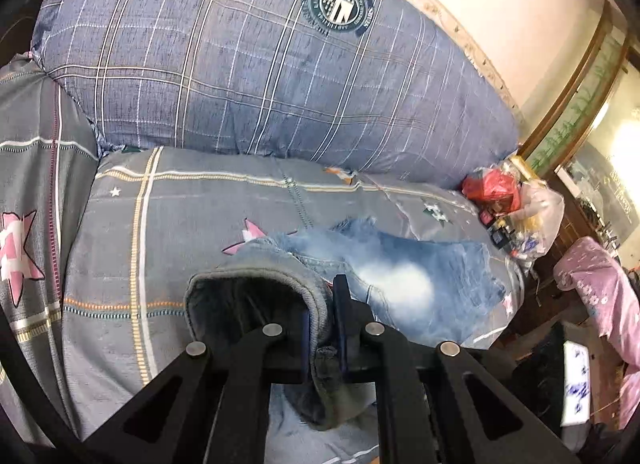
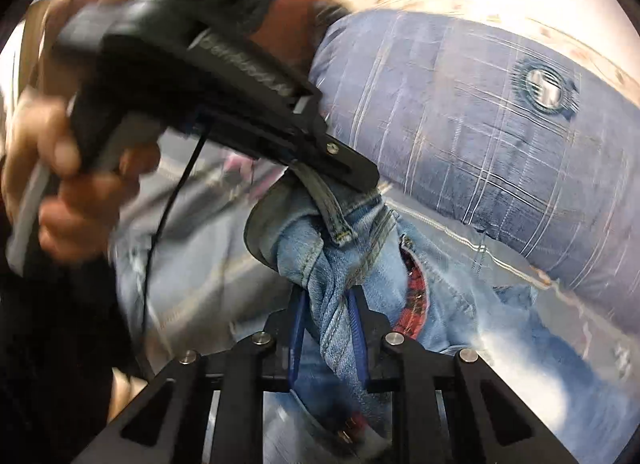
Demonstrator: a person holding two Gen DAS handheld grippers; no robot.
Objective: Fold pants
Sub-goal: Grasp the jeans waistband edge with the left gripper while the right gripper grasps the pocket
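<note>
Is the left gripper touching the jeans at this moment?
Touching. The left wrist view shows the left gripper shut on the grey-lined waistband of the jeans, with the fabric pinched between its fingers.

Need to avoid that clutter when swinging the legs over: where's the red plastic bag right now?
Left wrist view, far right: the red plastic bag lies on the bed's edge beside a clear bag, below the plaid pillow and beyond the jeans.

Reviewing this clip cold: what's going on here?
A person is folding blue jeans on a bed with two handheld grippers. The left gripper is clamped on the grey-lined waistband; the right gripper pinches bunched denim beside it. The waist end is lifted while the legs lie flat toward the plastic bags.
</note>
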